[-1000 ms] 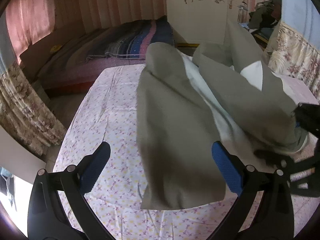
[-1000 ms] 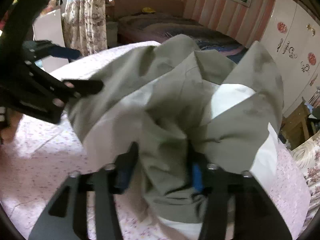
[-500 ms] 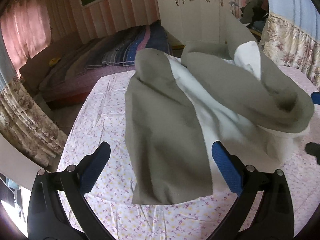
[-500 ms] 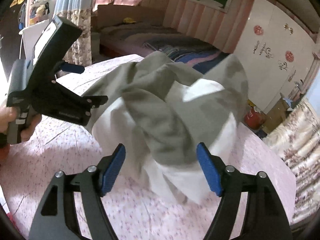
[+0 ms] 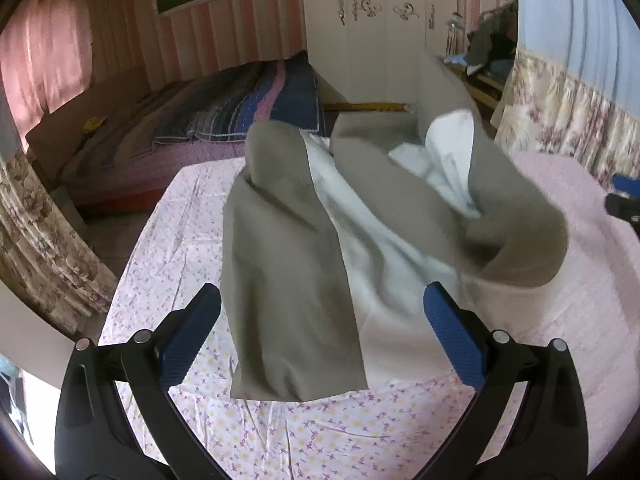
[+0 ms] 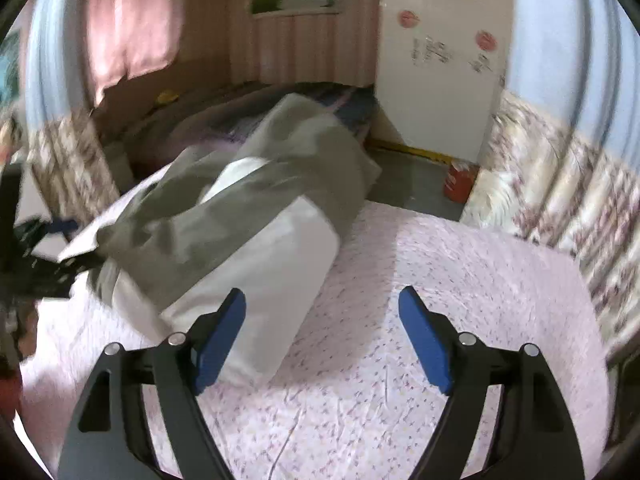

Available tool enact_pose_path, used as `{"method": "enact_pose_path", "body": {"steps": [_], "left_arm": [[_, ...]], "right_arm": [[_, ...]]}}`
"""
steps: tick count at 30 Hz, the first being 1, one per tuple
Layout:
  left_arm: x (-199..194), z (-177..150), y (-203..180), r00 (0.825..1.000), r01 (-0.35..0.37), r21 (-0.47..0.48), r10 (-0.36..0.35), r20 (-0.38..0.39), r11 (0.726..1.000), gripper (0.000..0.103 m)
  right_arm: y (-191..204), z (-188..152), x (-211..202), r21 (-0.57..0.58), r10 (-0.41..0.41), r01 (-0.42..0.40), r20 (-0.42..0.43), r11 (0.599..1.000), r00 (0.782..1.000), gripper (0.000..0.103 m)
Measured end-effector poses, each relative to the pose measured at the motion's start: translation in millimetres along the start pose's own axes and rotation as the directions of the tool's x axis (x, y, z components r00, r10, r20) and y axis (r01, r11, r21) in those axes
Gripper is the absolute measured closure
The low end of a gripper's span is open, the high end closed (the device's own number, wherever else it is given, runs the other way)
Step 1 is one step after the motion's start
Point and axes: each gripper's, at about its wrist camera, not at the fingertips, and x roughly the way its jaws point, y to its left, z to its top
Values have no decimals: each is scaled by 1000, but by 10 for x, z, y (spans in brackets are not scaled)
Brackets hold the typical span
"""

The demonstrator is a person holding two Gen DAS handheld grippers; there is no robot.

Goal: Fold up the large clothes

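My left gripper (image 5: pixel 320 340), jaws wide and empty, sits nearer the grey-and-white garment (image 5: pixel 288 264) running lengthwise away across the floral sheet (image 5: pixel 168 280), while my right gripper (image 6: pixel 322 336), empty, jaws opening, has it off left.

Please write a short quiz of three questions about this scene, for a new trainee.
1. True or false: the right gripper is clamped on the garment.
2. What lies between the open blue pads of the left gripper? A) a pillow B) the garment's near end C) a towel
3. Fill in: the garment, grey-green with white lining, lies on a pink ____ sheet.

Key: 1 false, its jaws are opening with only sheet between them; 2 B; 3 floral.
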Motion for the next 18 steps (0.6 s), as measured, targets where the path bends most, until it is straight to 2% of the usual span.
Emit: {"method": "enact_pose_path", "body": {"steps": [7, 12, 14, 18], "left_arm": [[-135, 232, -112, 997, 69, -19, -68, 34, 997, 3], [-101, 369, -339, 996, 70, -2, -70, 49, 998, 3], [-172, 412, -352, 993, 88, -8, -87, 81, 996, 3], [-158, 440, -389, 994, 88, 4, -88, 66, 996, 3]], "right_arm": [[-186, 76, 209, 80, 15, -15, 1, 997, 1000, 23], [-210, 41, 339, 115, 31, -28, -20, 993, 999, 23], [-228, 21, 347, 132, 38, -35, -18, 991, 999, 23], [-216, 18, 391, 120, 42, -39, -29, 992, 999, 23]]}}
